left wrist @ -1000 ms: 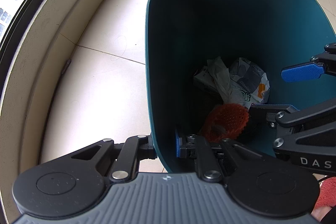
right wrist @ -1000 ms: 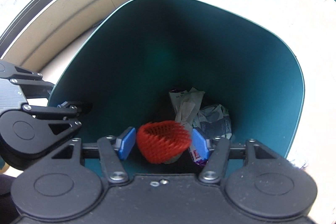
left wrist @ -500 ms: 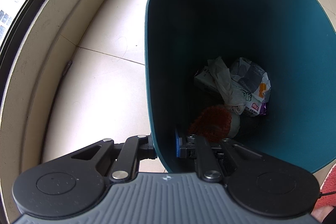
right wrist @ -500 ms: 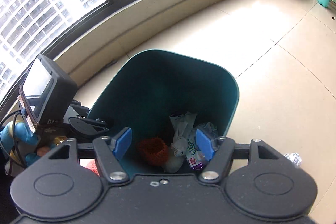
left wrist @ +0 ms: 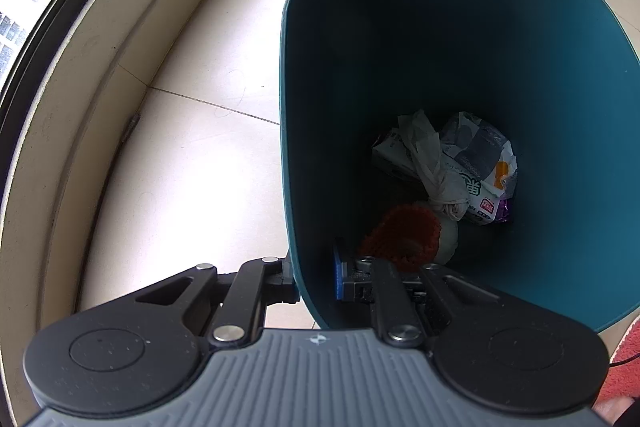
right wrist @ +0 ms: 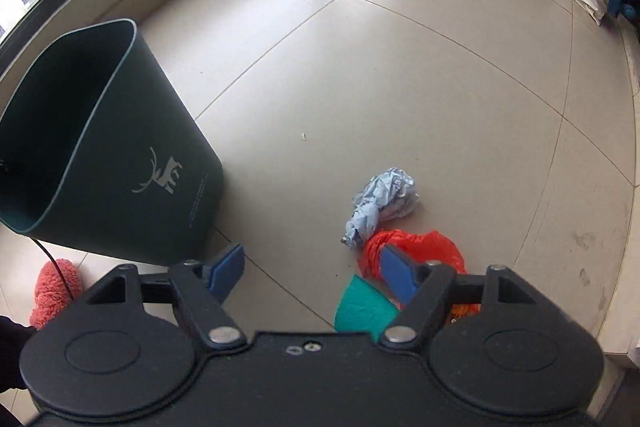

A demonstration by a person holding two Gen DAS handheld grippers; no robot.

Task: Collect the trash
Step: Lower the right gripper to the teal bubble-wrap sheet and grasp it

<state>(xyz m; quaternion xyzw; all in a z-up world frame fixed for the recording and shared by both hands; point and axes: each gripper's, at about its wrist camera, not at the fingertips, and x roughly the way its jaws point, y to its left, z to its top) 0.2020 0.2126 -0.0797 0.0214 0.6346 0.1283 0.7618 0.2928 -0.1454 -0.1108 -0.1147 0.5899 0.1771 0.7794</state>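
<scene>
1. Your left claw (left wrist: 316,277) is clamped on the near wall of the teal bin (left wrist: 460,47), one finger outside and one inside, at the lower centre of the left view. You are holding the bin tilted toward you, which looks like the steadying half of the job.

2. Your right claw (right wrist: 312,273) is spread wide and holds nothing. It points at the floor (right wrist: 400,67), so the step in hand is, I judge, going for the next piece.

3. Trash to collect lies at the lower centre-right of the right view: a crumpled pale blue paper wad (right wrist: 380,203), a red plastic bag (right wrist: 416,247) touching it below, and a green sheet (right wrist: 364,307) nearest you, partly hidden by the claw.

4. The next move calls for lowering the open fingers around one piece; the thin bag may slip.

5. Only the left view shows inside the bin: white wrappers (left wrist: 452,163) and an orange mesh piece (left wrist: 400,237) at the bottom. Only the right view shows the floor trash and the bin's outer face with its deer logo (right wrist: 158,175).
</scene>
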